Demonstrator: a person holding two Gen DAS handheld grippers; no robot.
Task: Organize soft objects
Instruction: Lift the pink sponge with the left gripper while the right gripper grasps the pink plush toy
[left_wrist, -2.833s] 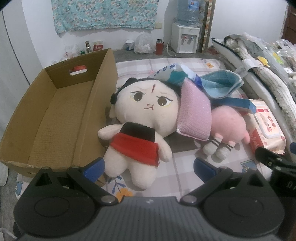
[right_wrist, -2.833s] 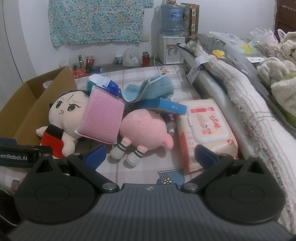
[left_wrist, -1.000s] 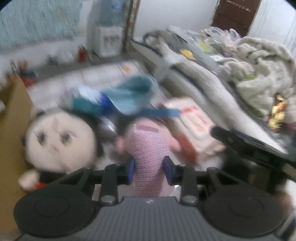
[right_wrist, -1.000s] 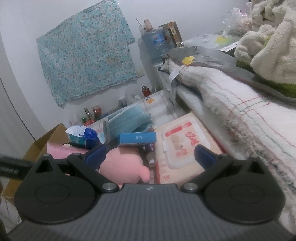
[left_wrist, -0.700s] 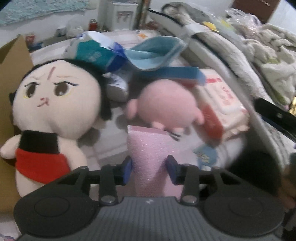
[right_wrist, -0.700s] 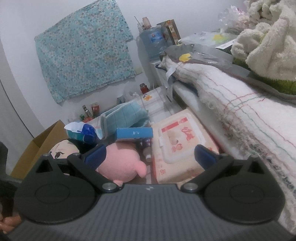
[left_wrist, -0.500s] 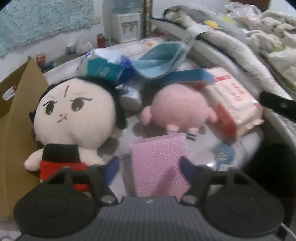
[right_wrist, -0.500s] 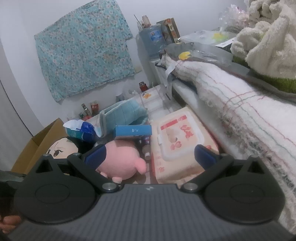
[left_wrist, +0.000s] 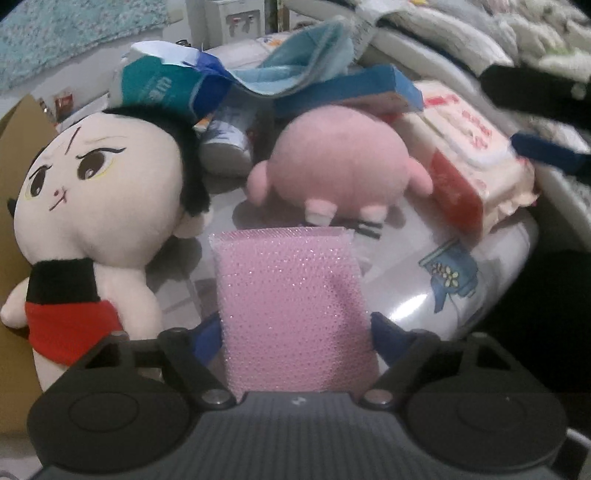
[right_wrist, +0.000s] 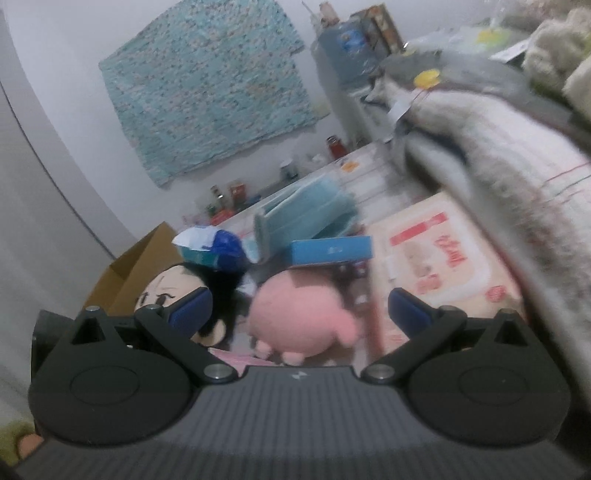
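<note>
Glossy patterned floor mat (left_wrist: 436, 295) underneath; pink sponge (left_wrist: 291, 306) lies lengthwise between left tool (left_wrist: 295, 334) pads, jaws closing, not yet pressing. Right tool (right_wrist: 300, 308) wide, empty.

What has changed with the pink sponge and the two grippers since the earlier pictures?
The pink sponge, which earlier leaned on the doll, was pinched by the left gripper, carried forward and put down flat in front of the pink plush. The jaws have let go and are now closing a little, with the sponge between them. The right gripper stayed open, empty, and now aims at the pink plush. The plush and doll kept their places.
</note>
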